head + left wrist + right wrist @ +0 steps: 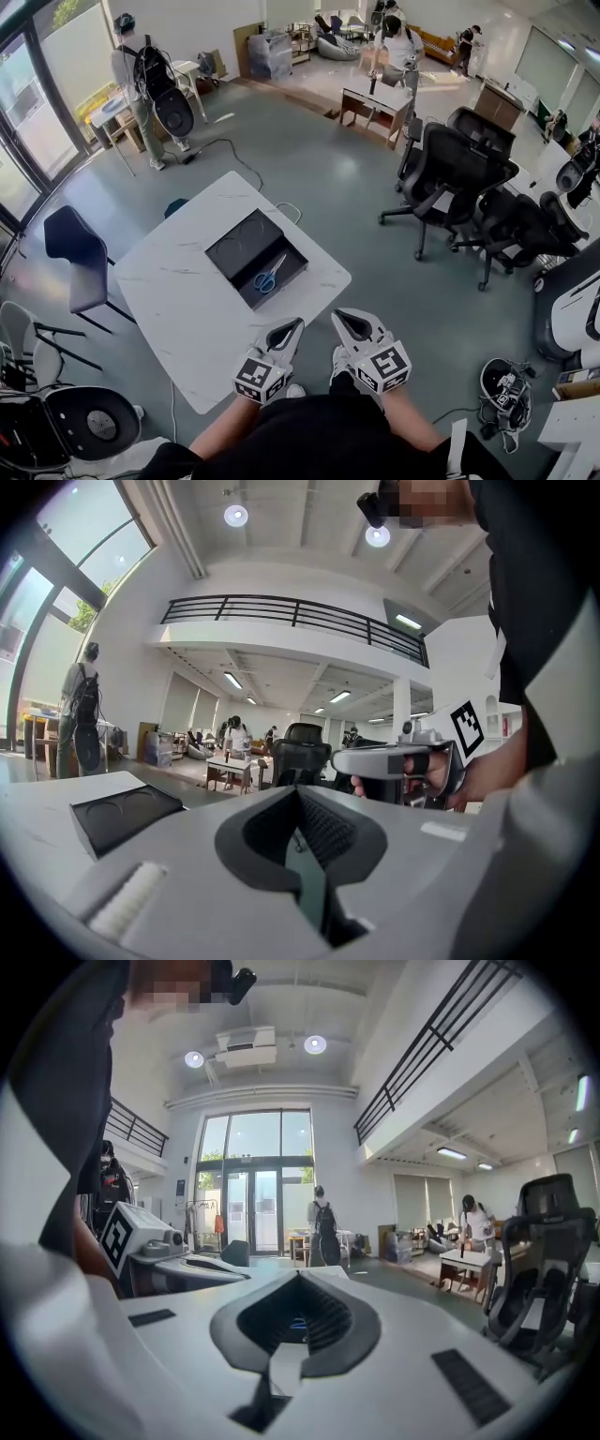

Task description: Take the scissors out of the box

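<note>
**Left gripper** (pixel 288 327): jaws together, tips meeting, nothing between them. Held in a hand at the near edge of the table, pointing far and slightly right. Marker cube on its near end.

**Right gripper** (pixel 346 319): jaws together, tips meeting, nothing held. Just right of the left gripper and apart from it, off the table's near right edge, over the floor. Marker cube on its near end. In the left gripper view a hand (pixel 483 775) is wrapped round its grip.

**Scissors** (pixel 270 275): blue handles, blades pointing far right. They lie flat in the box, untouched, farther off than both grippers and a little to their left.

**Box** (pixel 298 269): black, shallow and open, set cornerwise near the table's right corner.

**Lid** (pixel 241 247): black, with two round hollows, lying flat against the box's far left side.

**Table** (pixel 183 305): white with faint veining, square, set cornerwise to the person. It bears only the box and lid.

**Chair** (pixel 73 255): dark, at the table's left corner.

**Office chairs** (pixel 461 167): black, grouped at the right, well apart from the table.

**Person** (pixel 139 80): standing far left by a small desk near the windows, back turned.

**Floor** (pixel 319 178): grey, with a cable running from the far left toward the table.
</note>
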